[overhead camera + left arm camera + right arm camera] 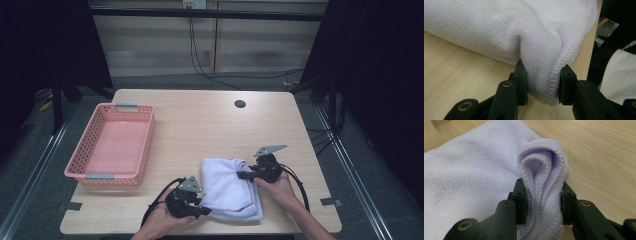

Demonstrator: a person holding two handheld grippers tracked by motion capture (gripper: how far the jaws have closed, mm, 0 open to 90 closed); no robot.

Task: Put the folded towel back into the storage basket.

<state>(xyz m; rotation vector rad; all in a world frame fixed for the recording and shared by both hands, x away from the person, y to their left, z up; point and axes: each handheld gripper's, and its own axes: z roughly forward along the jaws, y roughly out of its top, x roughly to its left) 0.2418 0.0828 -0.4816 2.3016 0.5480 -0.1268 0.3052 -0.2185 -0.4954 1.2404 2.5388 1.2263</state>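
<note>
A folded pale lilac towel (pixel 227 187) lies on the wooden table (pixel 200 125) near its front edge. My left gripper (pixel 200 209) is at the towel's near left corner; in the left gripper view its jaws pinch a bunched, stitched corner of the towel (pixel 541 72). My right gripper (pixel 243 175) is at the towel's far right corner; in the right gripper view its pads squeeze a gathered fold of several layers of the towel (pixel 541 192). Both grippers are shut on cloth.
A pink plastic basket (pixel 95 172) stands at the left of the table, with nothing visible inside it. A dark round hole (pixel 240 104) sits in the tabletop near the far edge. Bare wood stretches between the basket and the towel.
</note>
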